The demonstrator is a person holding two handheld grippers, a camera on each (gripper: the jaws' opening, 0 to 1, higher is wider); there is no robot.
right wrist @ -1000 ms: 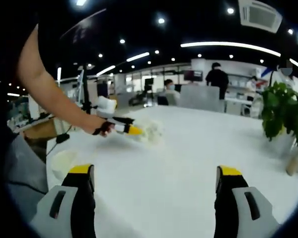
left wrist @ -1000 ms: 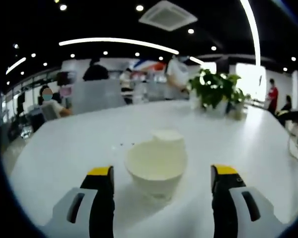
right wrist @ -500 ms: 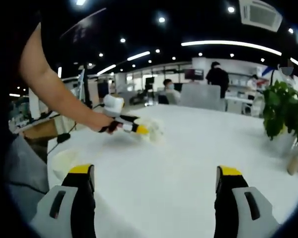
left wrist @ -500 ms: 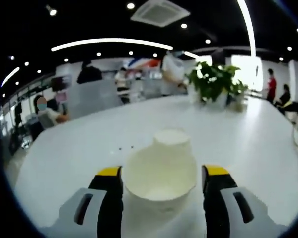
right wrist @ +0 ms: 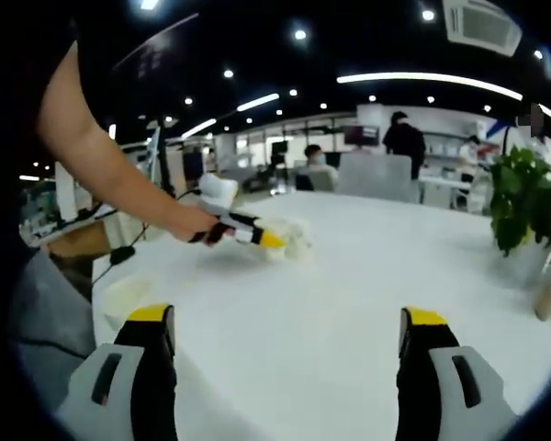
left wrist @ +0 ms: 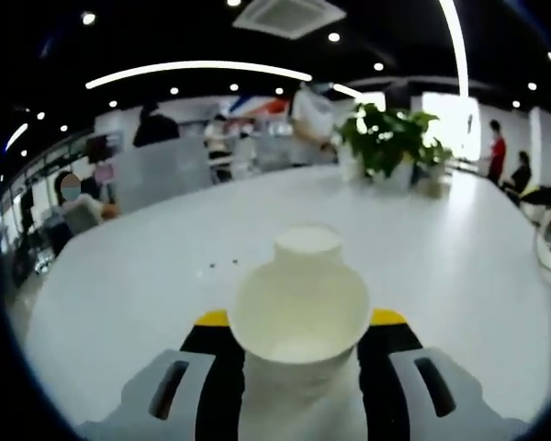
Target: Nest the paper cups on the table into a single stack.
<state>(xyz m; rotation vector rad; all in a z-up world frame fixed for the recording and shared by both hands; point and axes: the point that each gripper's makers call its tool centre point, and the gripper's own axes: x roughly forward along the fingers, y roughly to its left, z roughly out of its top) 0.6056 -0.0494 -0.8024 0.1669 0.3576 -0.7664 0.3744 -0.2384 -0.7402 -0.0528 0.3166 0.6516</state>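
And the jaws have closed in! A second ago the left gripper stood wide with the paper cup sitting loose between its tips; now the yellow tips press against both sides of the cup's wall, so it looks gripped. The cup lies tipped over, its open mouth facing the camera. Just behind it on the white table, touching or nearly so, stands a second cup, upside down by the look of it.

From the right gripper view, the left gripper sits at the far left of the table, and another pale cup lies nearer the table edge. The right gripper hangs wide open over bare table, holding nothing.

My read: first grab just made, nothing nested yet, so the whole stack remains to build.
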